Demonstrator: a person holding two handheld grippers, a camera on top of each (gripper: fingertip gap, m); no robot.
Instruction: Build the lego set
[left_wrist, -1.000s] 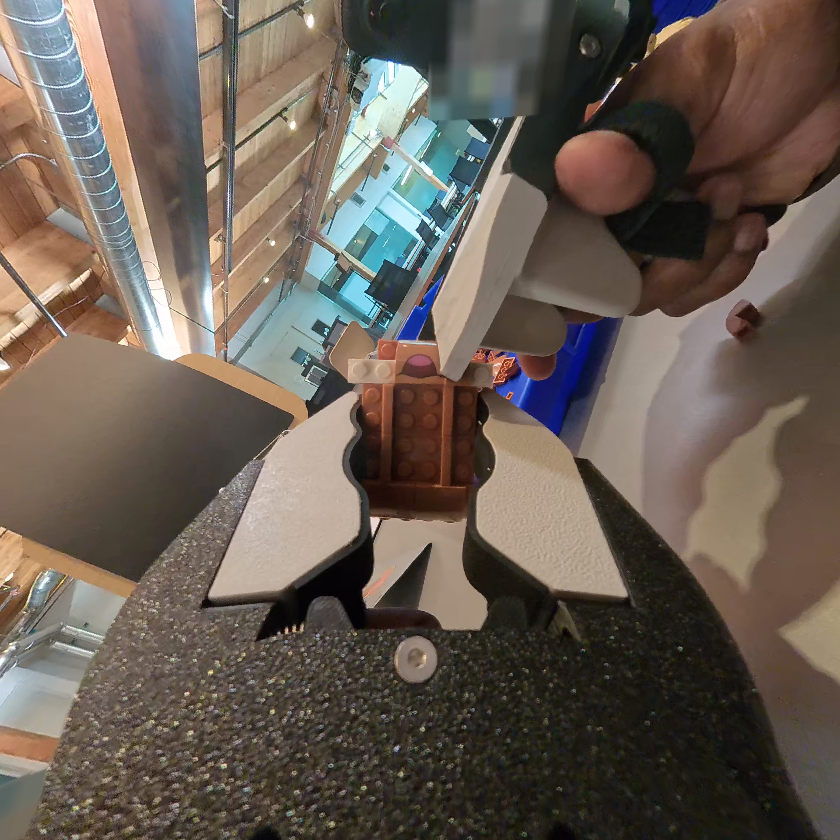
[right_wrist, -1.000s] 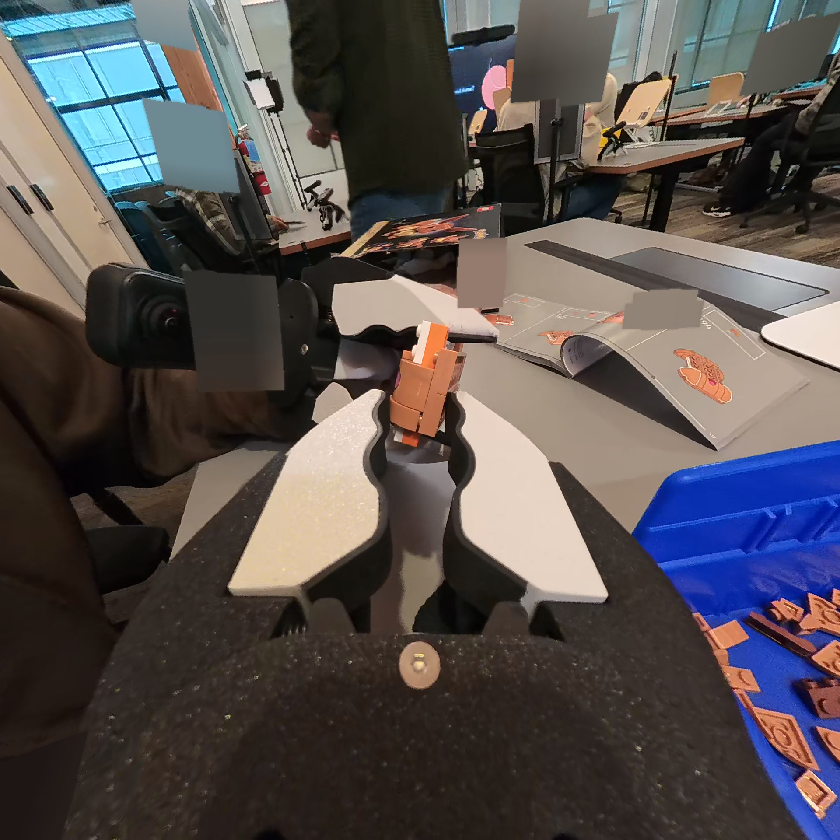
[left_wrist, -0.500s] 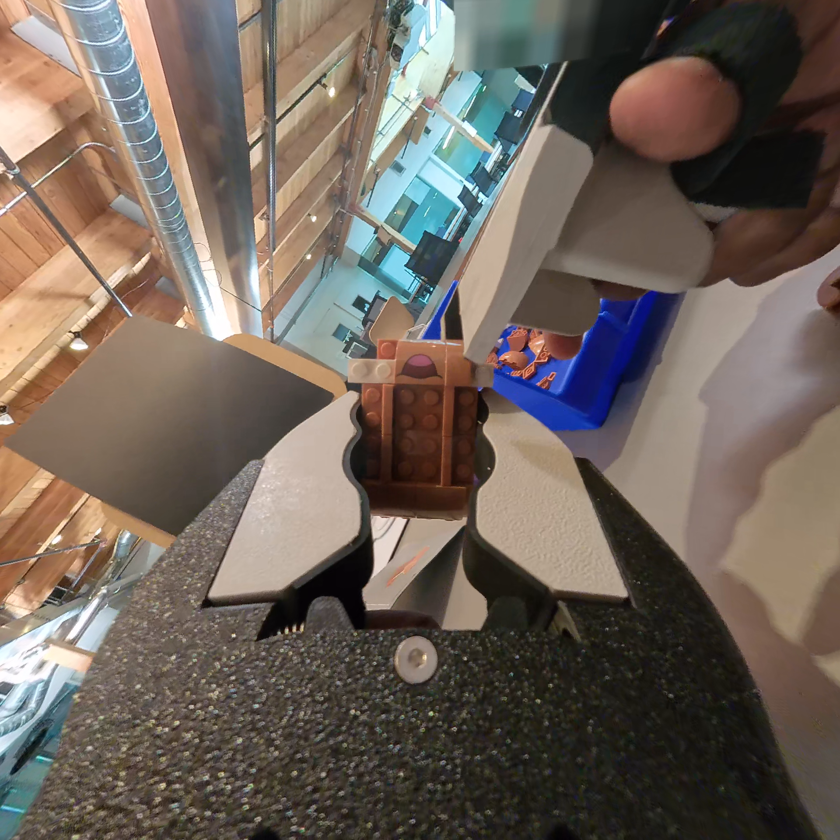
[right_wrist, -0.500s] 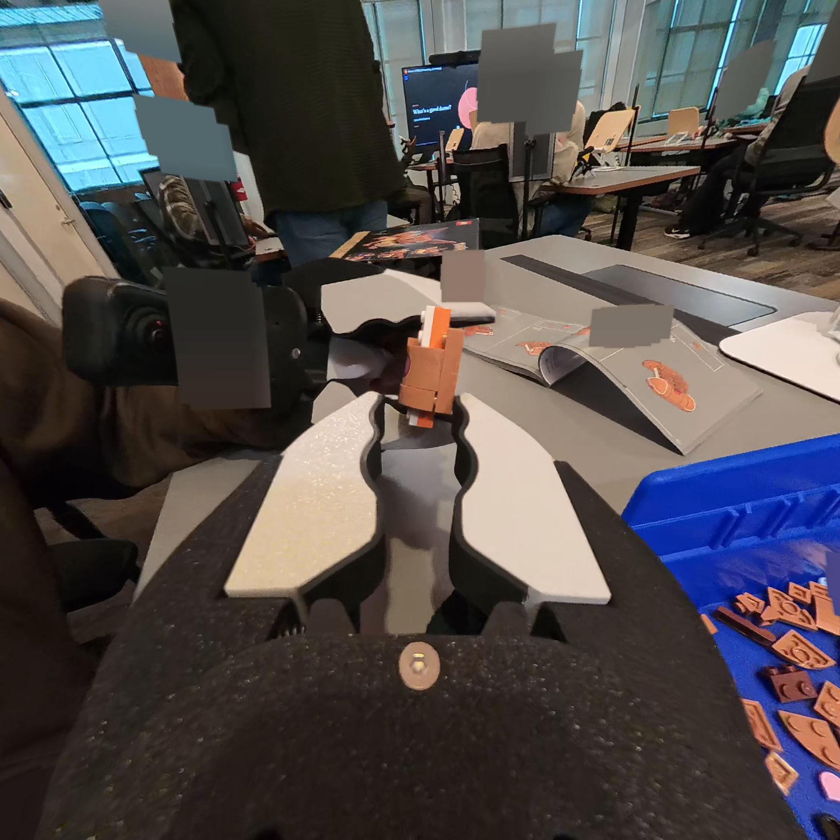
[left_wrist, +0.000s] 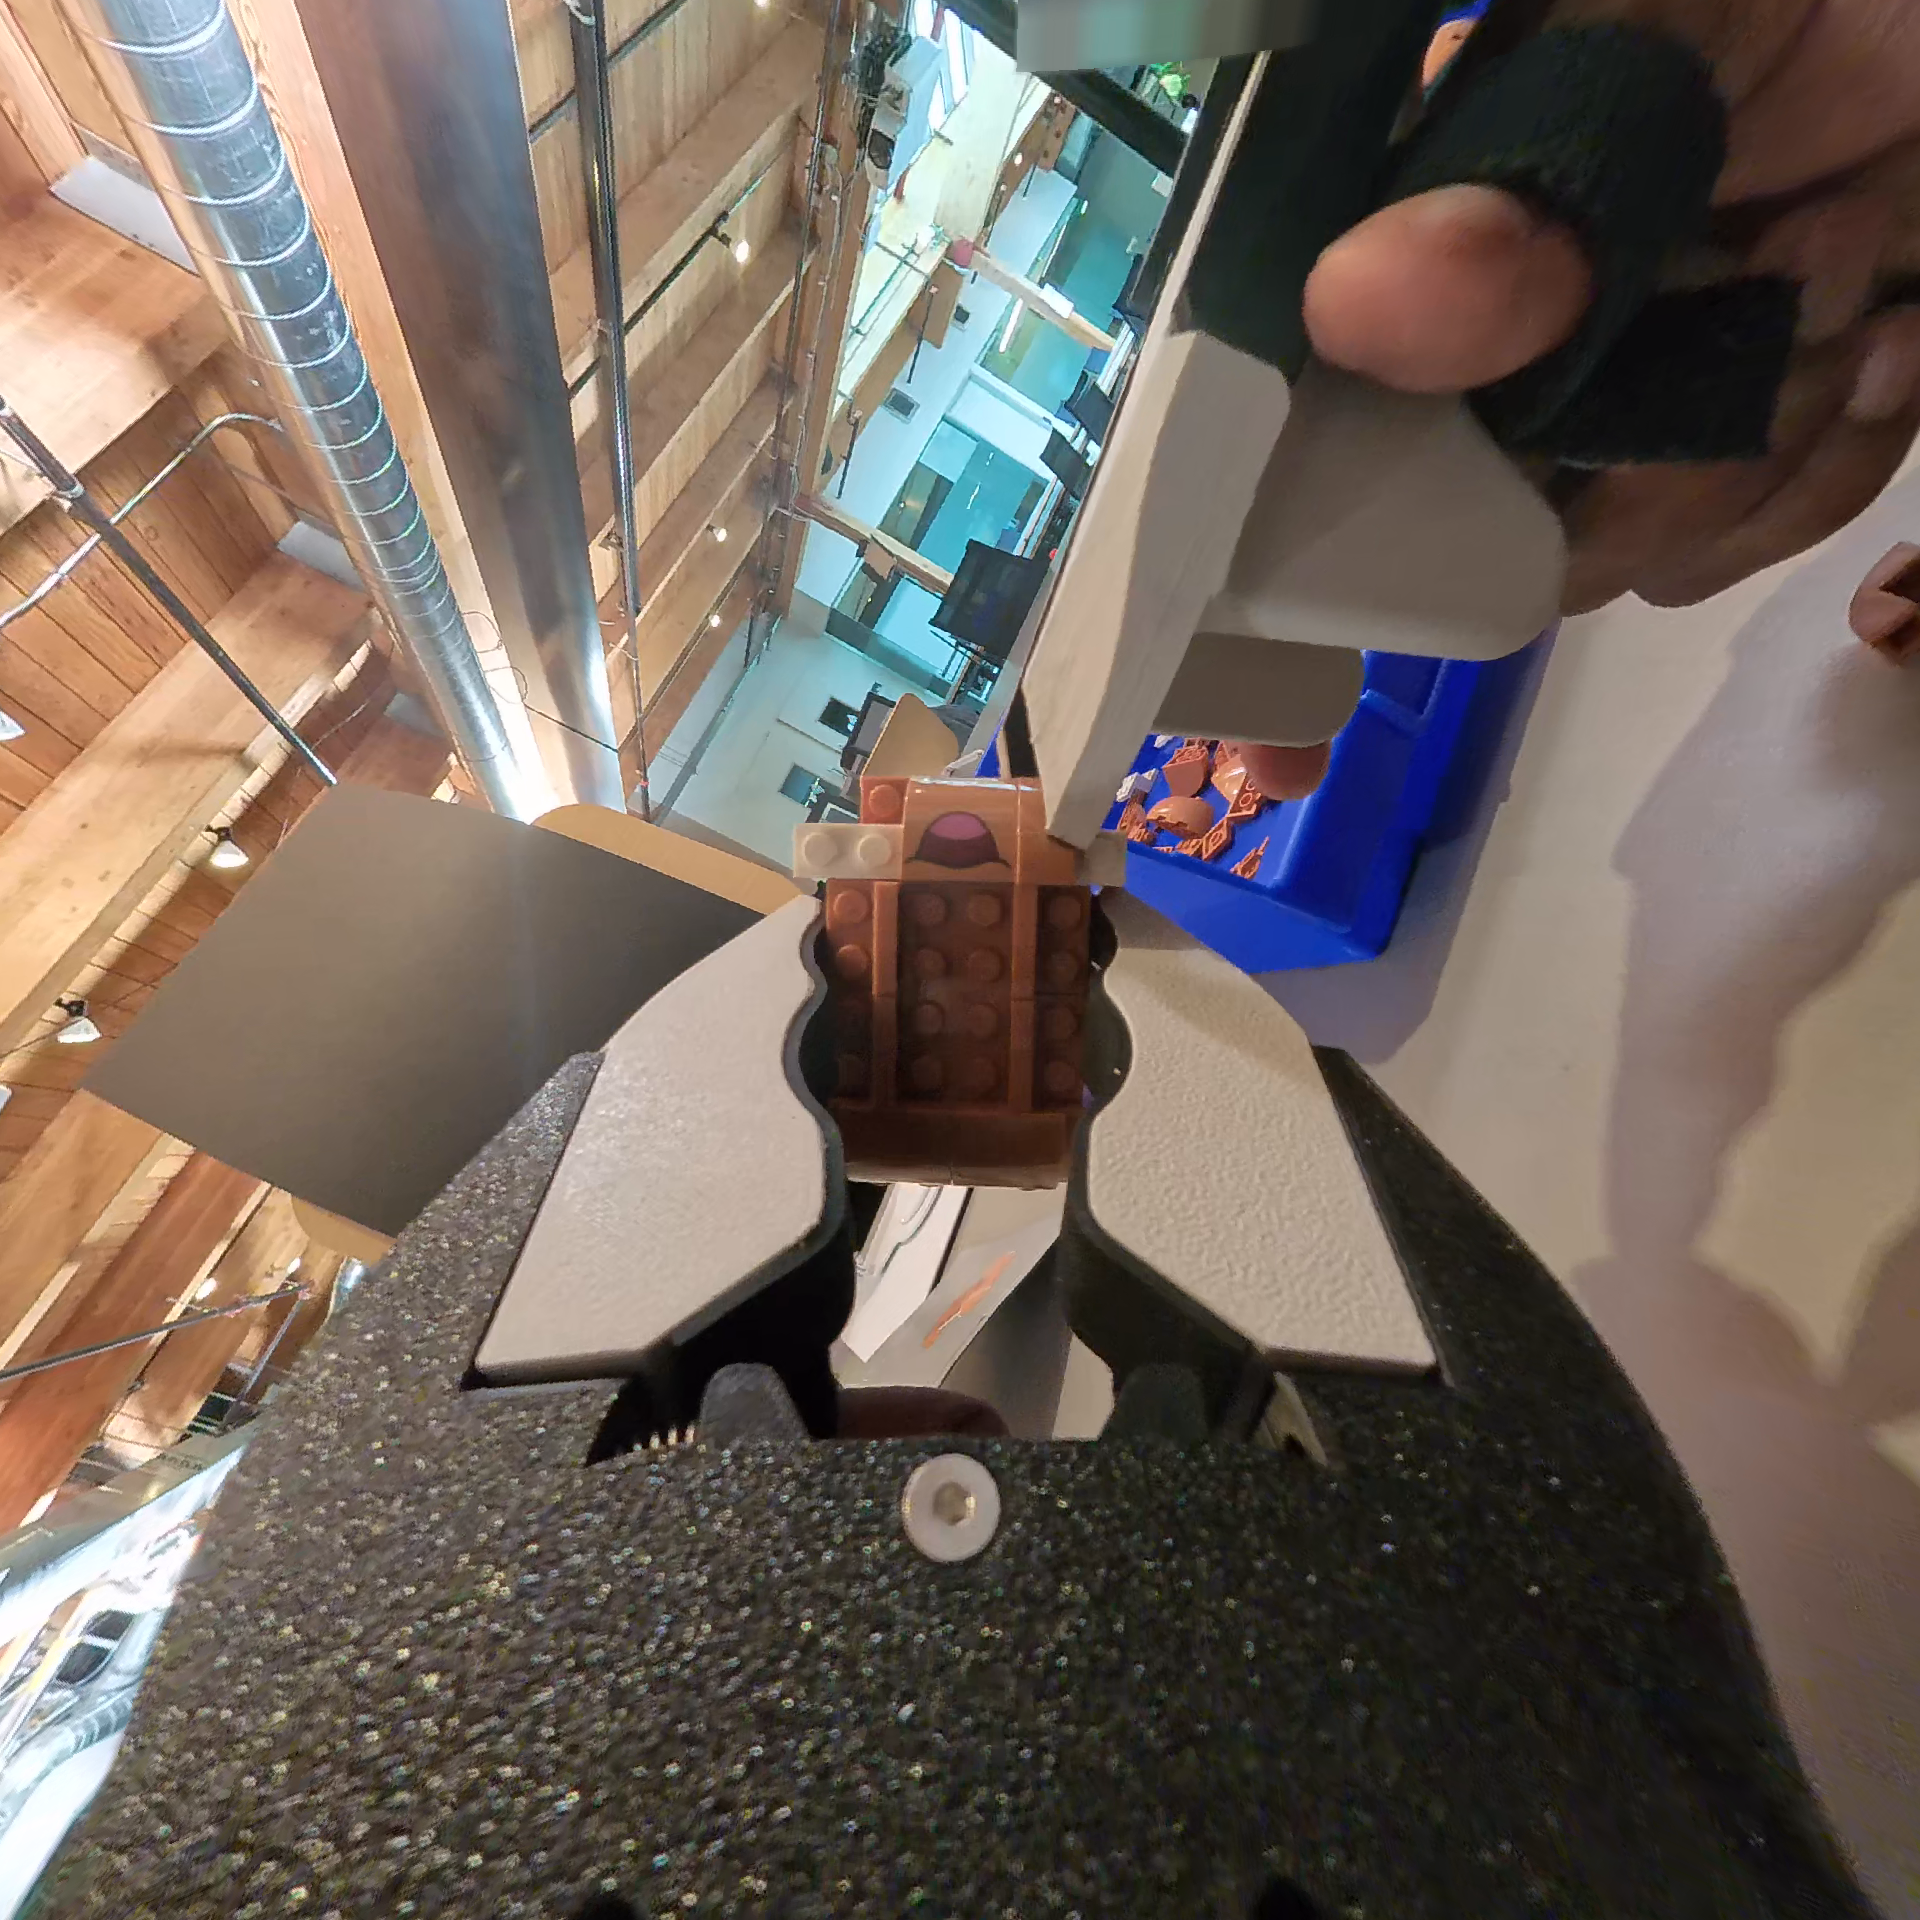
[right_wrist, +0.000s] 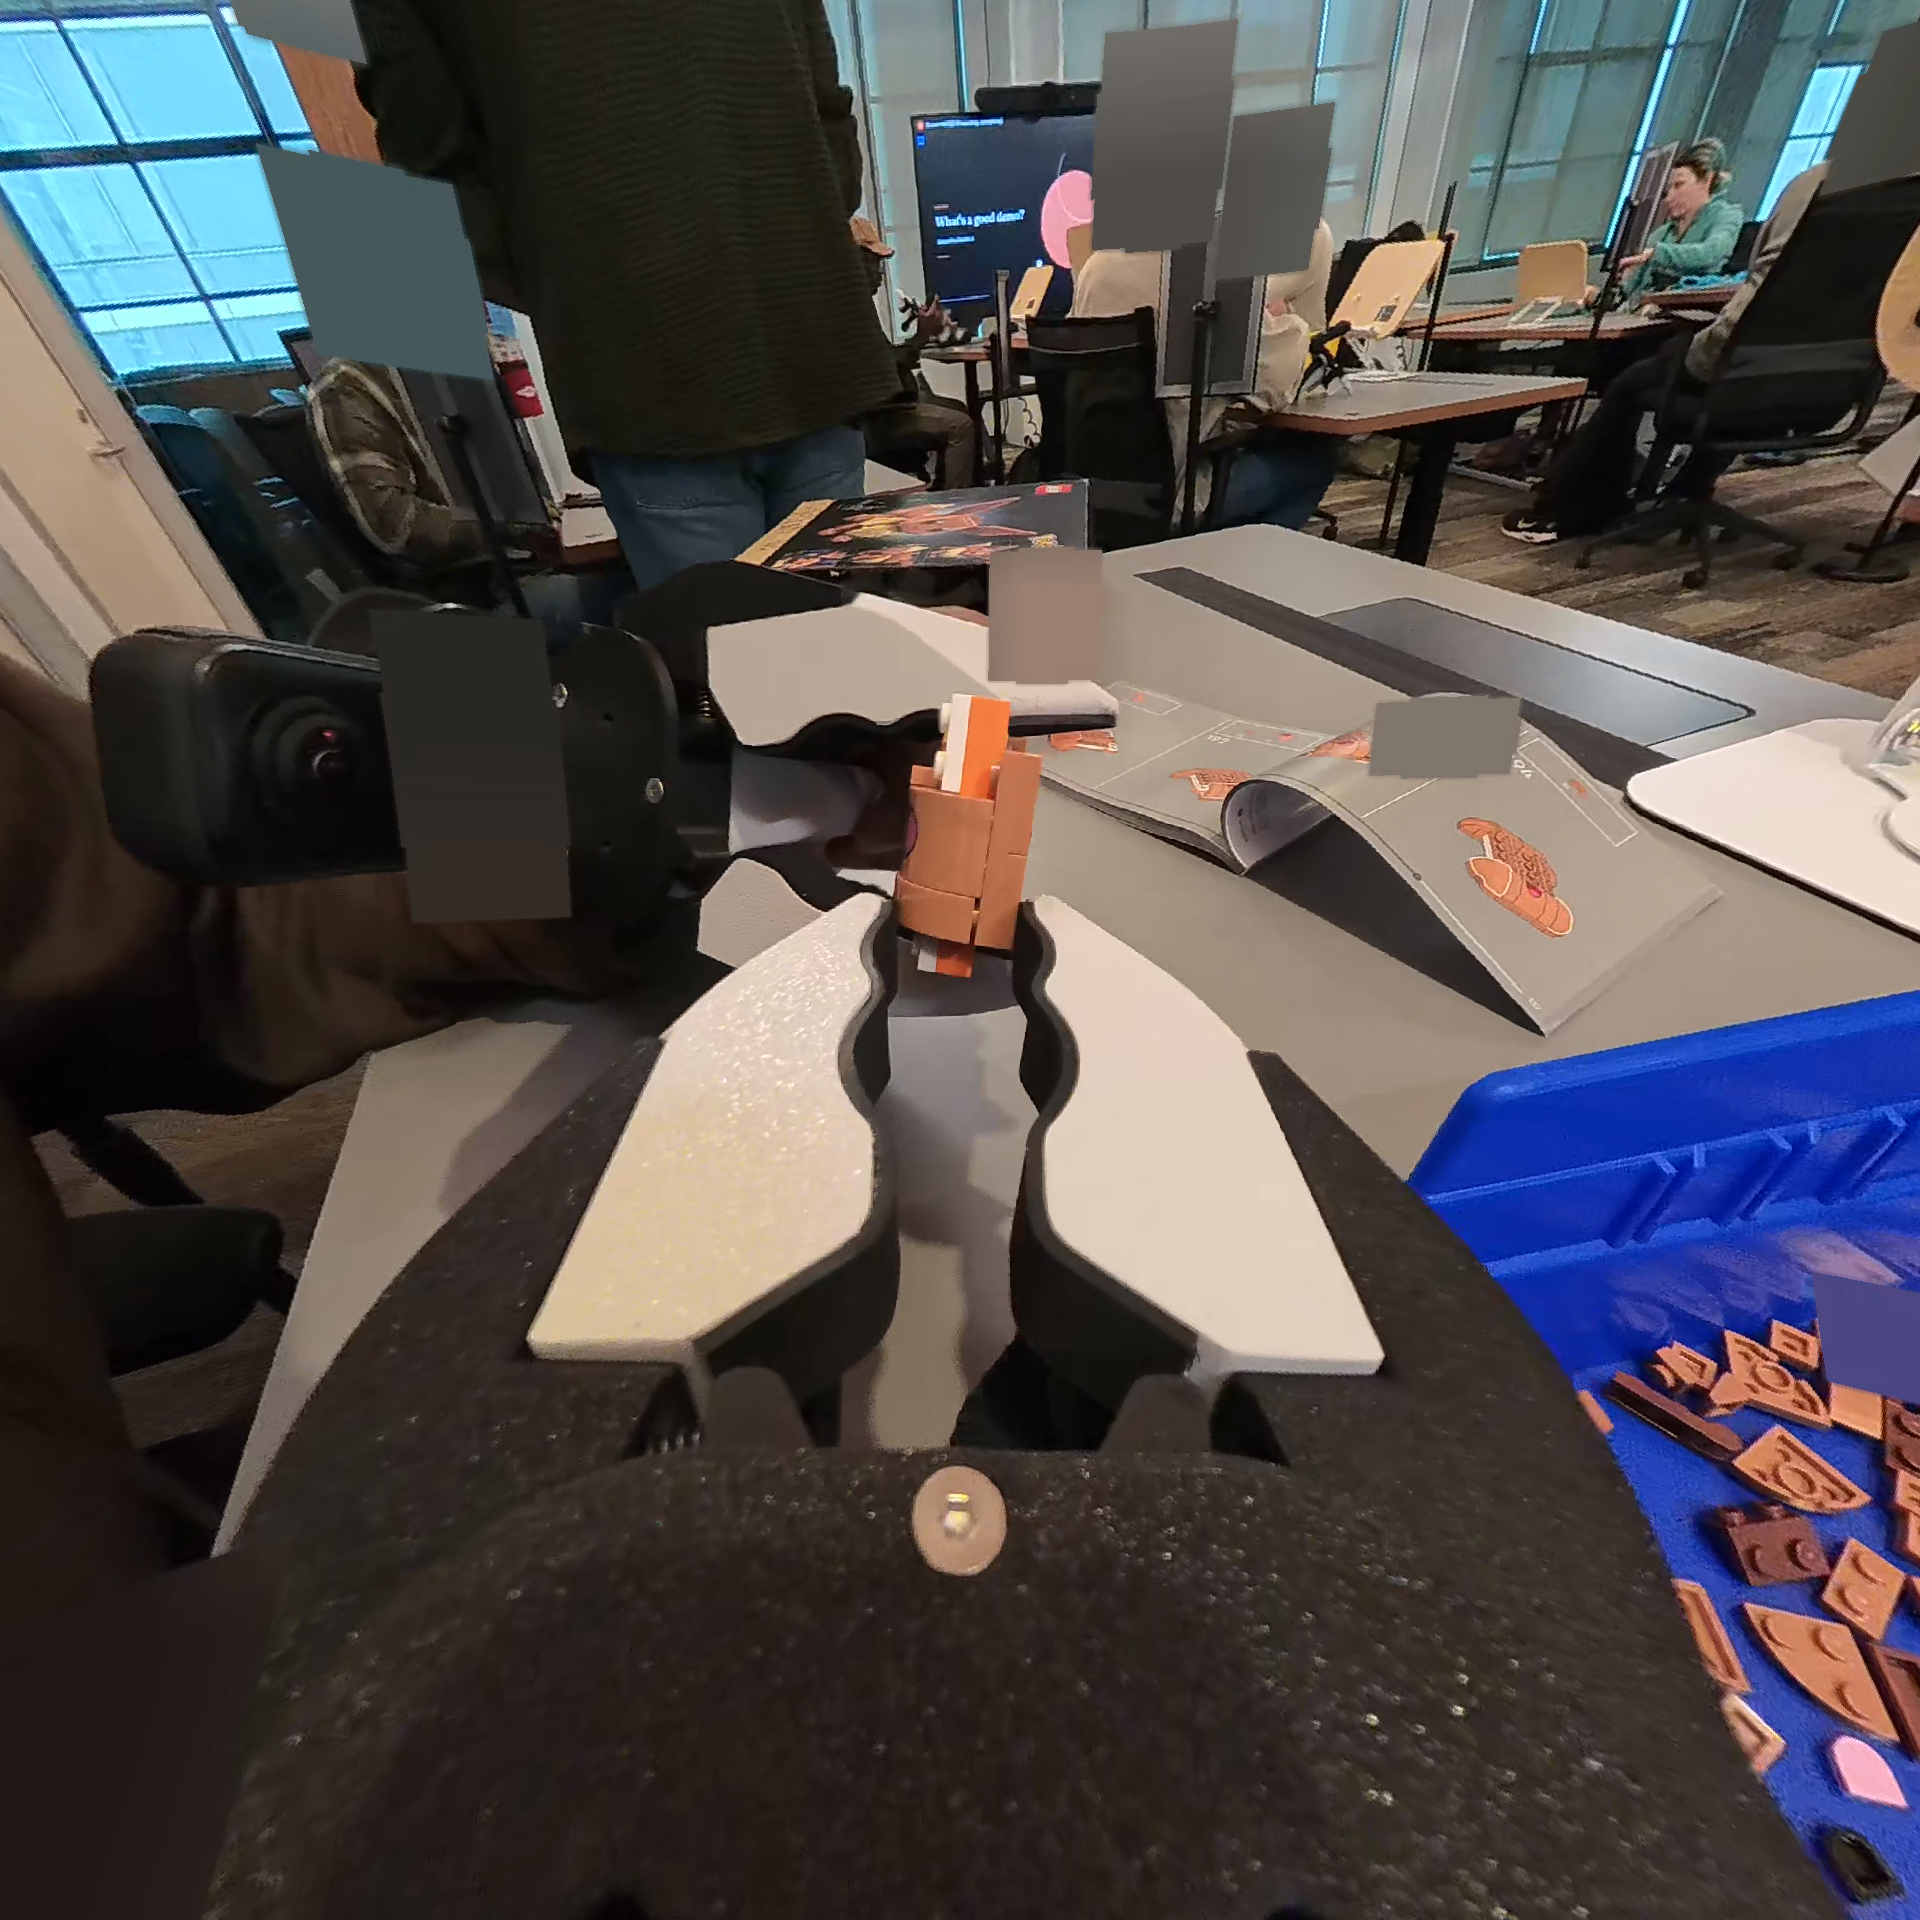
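I am clamping the brown lego build (left_wrist: 958, 997) in my left gripper (left_wrist: 956, 966), above the desk (right_wrist: 1299, 977). My right gripper (right_wrist: 954, 940) is pinching its end. The blue bin (right_wrist: 1621, 1164) is holding loose brown pieces (right_wrist: 1797, 1475).

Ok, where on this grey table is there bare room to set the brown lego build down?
Bare grey tabletop lies between the open instruction booklet and the blue plastic bin, and nearer, under the right gripper. The bin is crowded with loose brown pieces. A white mat borders the far right. The left gripper holds the brown lego build.
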